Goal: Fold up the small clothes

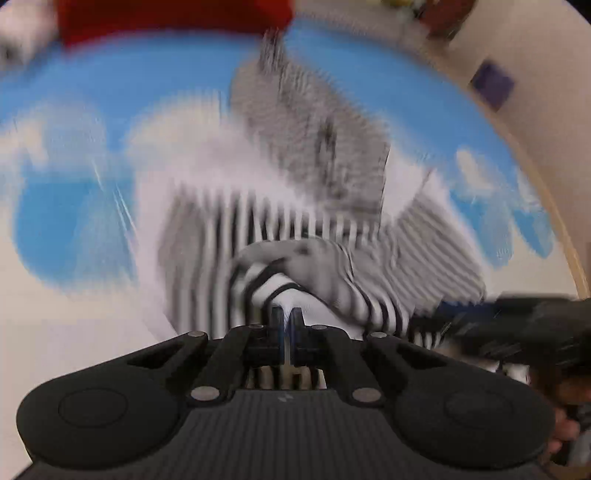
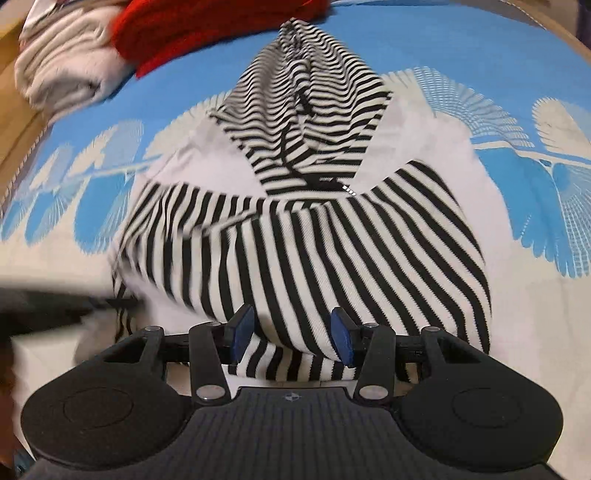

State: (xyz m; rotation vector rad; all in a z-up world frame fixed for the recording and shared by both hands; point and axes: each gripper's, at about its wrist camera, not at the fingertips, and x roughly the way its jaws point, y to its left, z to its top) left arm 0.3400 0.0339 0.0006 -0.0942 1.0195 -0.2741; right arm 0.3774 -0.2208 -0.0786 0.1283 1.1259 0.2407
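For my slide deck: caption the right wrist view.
Open right gripper poised over a black-and-white striped garment on a blue patterned sheet.

My right gripper (image 2: pixel 291 334) is matt black plastic with smooth blue pads (image 2: pixel 242 332) and dull metal pivot pins. Under it lies the striped garment (image 2: pixel 295 251) — soft ribbed knit, black on white. The sheet (image 2: pixel 480 48) is flat woven cloth; far left, the red cloth (image 2: pixel 207 26) looks fuzzy, the white cloth (image 2: pixel 62 70) plush.
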